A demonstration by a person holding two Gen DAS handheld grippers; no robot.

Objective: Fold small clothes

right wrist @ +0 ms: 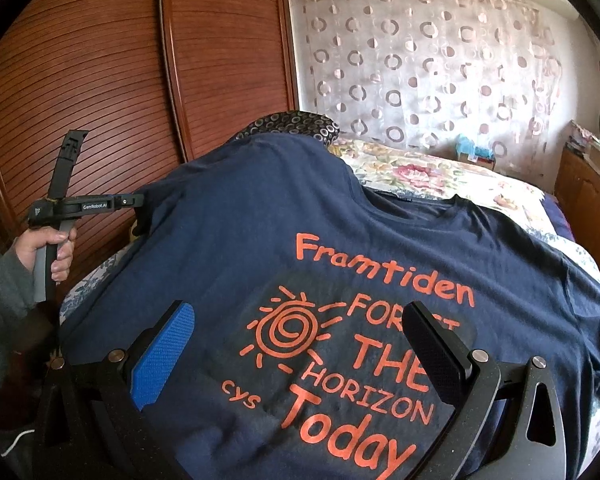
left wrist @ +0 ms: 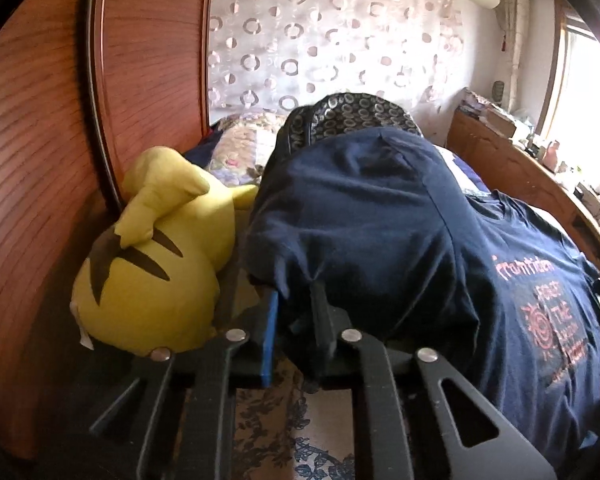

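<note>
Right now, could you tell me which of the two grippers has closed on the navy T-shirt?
The left gripper: its fingers pinch the navy T-shirt at the sleeve edge, while the right gripper stands open above the print.

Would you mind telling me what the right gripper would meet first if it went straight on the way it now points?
Most likely the navy T-shirt: the right gripper, jaws open, points down over its orange print. How near it hovers is unclear.
</note>
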